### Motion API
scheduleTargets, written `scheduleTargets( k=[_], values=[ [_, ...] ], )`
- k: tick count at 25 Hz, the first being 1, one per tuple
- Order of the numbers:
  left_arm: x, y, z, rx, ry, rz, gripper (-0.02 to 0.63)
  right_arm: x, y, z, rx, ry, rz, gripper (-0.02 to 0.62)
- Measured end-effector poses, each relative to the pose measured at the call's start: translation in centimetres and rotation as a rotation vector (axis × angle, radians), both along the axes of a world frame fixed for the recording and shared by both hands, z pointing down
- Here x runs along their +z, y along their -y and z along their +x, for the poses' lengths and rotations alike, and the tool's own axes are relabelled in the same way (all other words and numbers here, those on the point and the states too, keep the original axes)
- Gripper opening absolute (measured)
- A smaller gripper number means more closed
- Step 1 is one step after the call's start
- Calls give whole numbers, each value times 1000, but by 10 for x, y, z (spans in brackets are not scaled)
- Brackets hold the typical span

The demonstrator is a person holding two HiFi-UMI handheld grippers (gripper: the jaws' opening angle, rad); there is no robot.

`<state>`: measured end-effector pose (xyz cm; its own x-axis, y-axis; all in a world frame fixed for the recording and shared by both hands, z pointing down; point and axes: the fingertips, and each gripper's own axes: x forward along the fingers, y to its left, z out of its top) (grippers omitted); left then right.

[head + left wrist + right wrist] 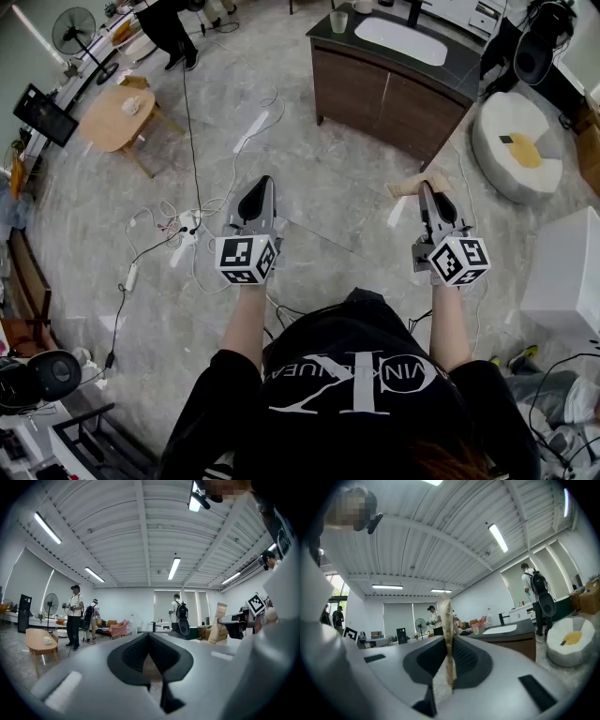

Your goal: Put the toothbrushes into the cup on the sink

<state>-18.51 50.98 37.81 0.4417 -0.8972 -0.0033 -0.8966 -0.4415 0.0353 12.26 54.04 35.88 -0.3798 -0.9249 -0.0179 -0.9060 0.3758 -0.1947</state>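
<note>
Toothbrush [446,616] position: pinched in the right gripper [449,639], well apart from the cup [338,22].

1. Writing. No print can be read on the toothbrush. White lettering is carried on the black shirt [356,384] and is seen upside down in the head view; a large "CK" monogram can be made out, while the smaller line cannot be read in full. Black-and-white square markers are borne by the cube [246,259] of the left gripper [264,181] and by the cube [459,261] of the right gripper [429,187].

2. Orientation. In the right gripper view the toothbrush is presented edge-on as a thin tan strip, its long axis upright and crosswise to the fingers, with one end projecting above them. In the head view the toothbrush [405,187] is seen lying across the finger tips and extending toward the person's left.

3. Fingers. The right fingers are closed nearly together on the toothbrush. The left fingers are pressed together at the tips, and nothing is held between them.

4. Location. Both grippers are held over the floor [328,169], short of the cabinet. The cup stands upright on the dark surface [459,70], just beside the white sink [398,39].
</note>
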Motion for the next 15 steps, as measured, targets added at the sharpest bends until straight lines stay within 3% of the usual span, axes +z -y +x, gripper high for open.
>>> scheduleTargets(
  k=[15],
  values=[
    [12,33,-4,-11,6,-17,11,13,39,-2,-8,15,-19,43]
  ],
)
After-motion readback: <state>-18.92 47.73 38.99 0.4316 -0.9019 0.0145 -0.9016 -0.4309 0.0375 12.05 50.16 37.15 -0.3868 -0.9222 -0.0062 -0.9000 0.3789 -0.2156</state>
